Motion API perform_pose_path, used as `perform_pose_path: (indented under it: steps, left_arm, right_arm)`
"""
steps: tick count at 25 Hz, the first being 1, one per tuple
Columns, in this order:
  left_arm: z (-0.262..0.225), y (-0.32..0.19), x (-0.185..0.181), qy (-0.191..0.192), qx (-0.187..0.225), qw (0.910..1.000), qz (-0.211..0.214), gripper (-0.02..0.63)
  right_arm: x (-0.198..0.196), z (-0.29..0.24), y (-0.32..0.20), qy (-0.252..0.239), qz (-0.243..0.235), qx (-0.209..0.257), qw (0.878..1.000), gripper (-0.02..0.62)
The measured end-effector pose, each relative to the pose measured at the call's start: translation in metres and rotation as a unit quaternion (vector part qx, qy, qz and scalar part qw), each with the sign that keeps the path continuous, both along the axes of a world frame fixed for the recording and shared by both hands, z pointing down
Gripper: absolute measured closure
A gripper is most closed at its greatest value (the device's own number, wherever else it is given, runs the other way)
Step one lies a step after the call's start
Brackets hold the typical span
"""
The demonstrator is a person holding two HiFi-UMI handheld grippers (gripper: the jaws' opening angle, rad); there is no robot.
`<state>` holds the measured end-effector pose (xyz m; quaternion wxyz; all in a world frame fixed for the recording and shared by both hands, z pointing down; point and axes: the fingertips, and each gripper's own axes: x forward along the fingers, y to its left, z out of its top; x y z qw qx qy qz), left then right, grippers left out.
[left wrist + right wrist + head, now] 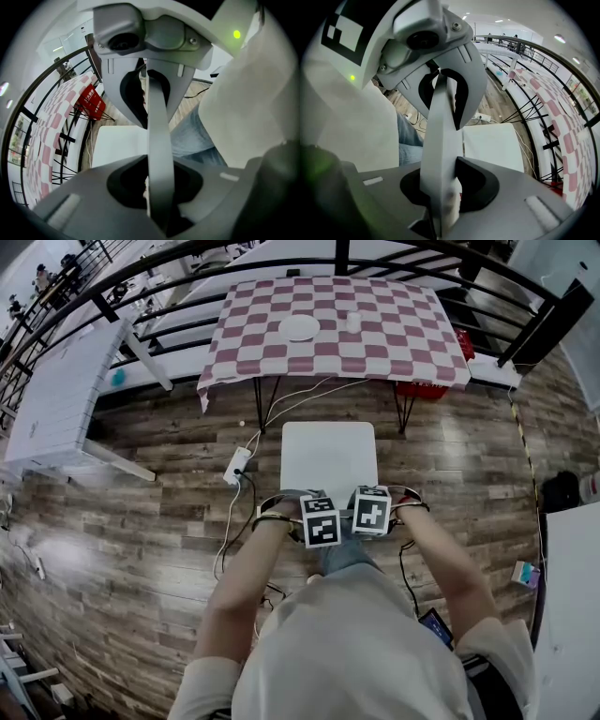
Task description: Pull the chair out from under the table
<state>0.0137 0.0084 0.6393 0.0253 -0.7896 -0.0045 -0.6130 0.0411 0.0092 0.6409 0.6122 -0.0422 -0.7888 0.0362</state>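
The white chair [328, 457] stands on the wood floor in front of the checkered table [281, 362], its seat fully out from under the tabletop. Both grippers sit side by side at the chair's near edge, pointing steeply down. My left gripper [319, 521] is shut on the chair's thin backrest [157, 136], which runs upright between its jaws, with the seat [117, 145] beyond. My right gripper [372, 511] is shut on the same backrest [440, 136], with the seat [492, 145] beyond. The fingertips are hidden under the marker cubes in the head view.
A plate [299, 327] and a cup [352, 322] rest on the red-and-white cloth. A white power strip [237, 465] with cables lies left of the chair. A white table [66, 399] stands at the left, a black railing [84, 306] behind, a red crate [427, 390] under the table's right.
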Motion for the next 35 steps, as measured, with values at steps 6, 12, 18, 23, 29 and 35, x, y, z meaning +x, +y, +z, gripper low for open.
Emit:
perform_pose_path:
  steps: [6,12,18,23,29,35]
  left_arm:
    - [-0.001,0.012,-0.002,0.001,0.009,1.0,0.003,0.528]
    - [0.001,0.028,-0.005,-0.002,0.008,0.9999,0.005,0.528]
    - [0.0,0.05,-0.006,-0.002,0.004,0.9999,0.011,0.528]
    - [0.002,0.065,-0.007,0.001,0.004,0.9999,0.013,0.528]
    - [0.004,0.081,-0.007,-0.001,0.003,0.9999,0.017,0.528]
    - [0.003,0.092,-0.008,-0.003,0.004,0.9998,0.017,0.528]
  right_arm:
    - [-0.003,0.0,0.013,-0.001,0.006,0.002,1.0,0.511]
    - [-0.004,0.001,0.029,0.001,0.007,0.002,1.0,0.511]
    - [-0.005,0.0,0.05,0.001,0.012,0.001,1.0,0.511]
    - [-0.007,0.001,0.065,-0.003,0.023,0.003,1.0,0.511]
    - [-0.007,0.003,0.08,0.001,0.022,0.004,1.0,0.511]
    - [-0.008,0.003,0.092,0.001,0.025,0.004,1.0,0.511]
